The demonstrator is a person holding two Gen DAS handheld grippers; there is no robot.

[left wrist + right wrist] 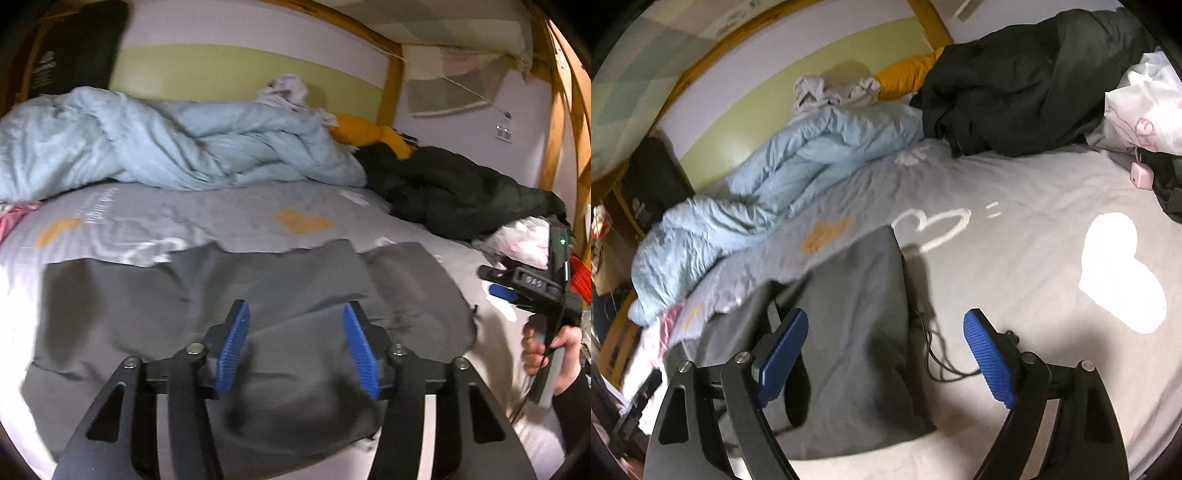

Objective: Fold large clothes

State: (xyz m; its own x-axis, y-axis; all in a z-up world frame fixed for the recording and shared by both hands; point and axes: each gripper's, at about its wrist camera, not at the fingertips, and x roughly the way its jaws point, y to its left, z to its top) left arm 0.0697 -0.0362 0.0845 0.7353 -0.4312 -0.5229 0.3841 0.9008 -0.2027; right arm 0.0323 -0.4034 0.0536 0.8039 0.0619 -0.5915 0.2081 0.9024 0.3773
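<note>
The left claw [293, 332] hangs with its blue pads spread apart over the grey garment [229, 325], gripping nothing; the right claw [886, 354] is likewise spread wide, empty, above the garment's right edge and a thin black cable [938, 362]; the garment lies flat at the near edge of the bed [1015, 192]; a pale blue duvet [166, 144] and a black jacket [454, 188] are heaped along the far edge.

Left claw [293, 345] agape; right claw [884, 360] agape, hand-held.
</note>
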